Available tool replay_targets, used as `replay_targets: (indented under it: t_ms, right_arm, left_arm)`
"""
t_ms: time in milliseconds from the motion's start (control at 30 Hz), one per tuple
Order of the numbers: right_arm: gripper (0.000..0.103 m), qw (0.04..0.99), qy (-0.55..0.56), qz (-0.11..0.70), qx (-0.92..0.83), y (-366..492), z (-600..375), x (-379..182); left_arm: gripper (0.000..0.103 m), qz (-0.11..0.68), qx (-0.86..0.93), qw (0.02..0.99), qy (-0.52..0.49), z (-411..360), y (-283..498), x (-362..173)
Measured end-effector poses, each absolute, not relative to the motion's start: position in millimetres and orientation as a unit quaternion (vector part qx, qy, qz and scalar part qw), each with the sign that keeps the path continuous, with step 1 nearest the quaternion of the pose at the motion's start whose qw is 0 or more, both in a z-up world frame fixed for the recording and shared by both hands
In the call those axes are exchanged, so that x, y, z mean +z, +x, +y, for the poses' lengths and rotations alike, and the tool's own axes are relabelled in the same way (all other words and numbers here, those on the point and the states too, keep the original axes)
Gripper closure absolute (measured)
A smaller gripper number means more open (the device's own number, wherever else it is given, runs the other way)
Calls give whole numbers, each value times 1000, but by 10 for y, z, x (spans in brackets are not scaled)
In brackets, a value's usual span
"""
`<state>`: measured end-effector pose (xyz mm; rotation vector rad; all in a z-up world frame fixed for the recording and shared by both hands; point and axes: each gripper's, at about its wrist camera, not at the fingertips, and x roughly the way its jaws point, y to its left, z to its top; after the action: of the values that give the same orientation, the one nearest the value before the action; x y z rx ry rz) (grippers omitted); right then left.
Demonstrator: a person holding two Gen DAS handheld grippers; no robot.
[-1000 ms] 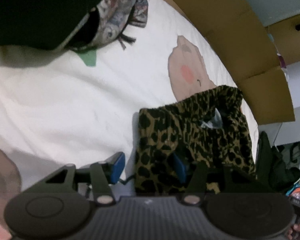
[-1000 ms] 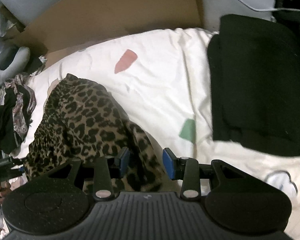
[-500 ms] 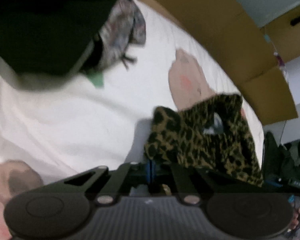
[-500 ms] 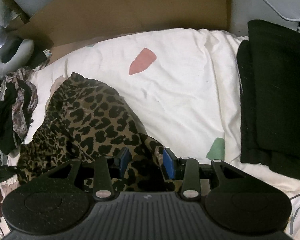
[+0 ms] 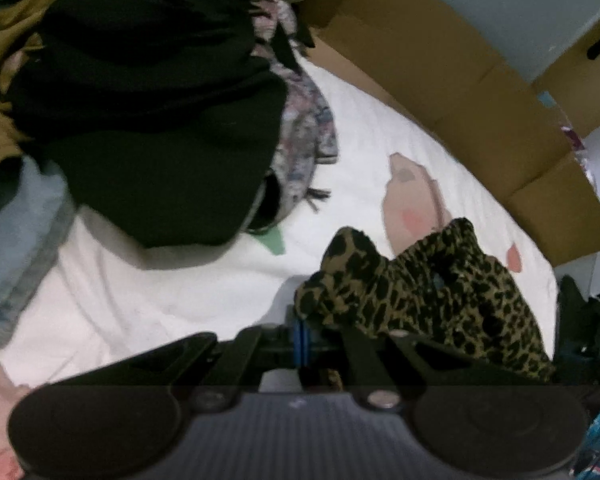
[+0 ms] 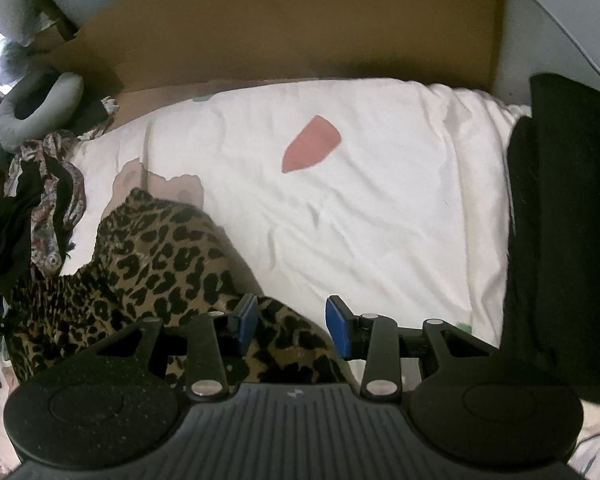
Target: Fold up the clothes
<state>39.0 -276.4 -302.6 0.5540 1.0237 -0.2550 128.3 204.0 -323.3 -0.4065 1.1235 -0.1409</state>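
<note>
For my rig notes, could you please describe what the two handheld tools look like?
Both look alike: the left tool and right tool have black bodies with a ribbed grey centre panel flanked by two round black discs, black linkage arms with silver pivot screws, and blue pads on the fingertips. No cables or sleeves show.

One leopard-print garment [image 5: 440, 292], bunched just ahead of the left gripper [image 5: 302, 336] and lying between the blue pads of the right gripper [image 6: 292, 322]. One white printed bedsheet [image 6: 380, 208] beneath both grippers. Two grippers, each with two blue pads. One pile of unsorted clothes [image 5: 160, 112] ahead-left of the left gripper. One stack of black folded clothing [image 6: 564, 240] to the right of the right gripper. One grey neck pillow [image 6: 36, 108] far ahead-left of the right gripper.
</note>
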Motion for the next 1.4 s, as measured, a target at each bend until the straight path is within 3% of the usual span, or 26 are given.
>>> replay_targets:
  t_ms: [1033,1400]
  right_arm:
    - [58,846,67,521,88,2493,-1845,-3338]
    - [58,827,-19,535,172,2702,-1592,-3559]
  left_arm:
    - [101,556,-45,806,-200,2363,824,-3634]
    - [101,553,-66,803,-215,2441,816,-3620]
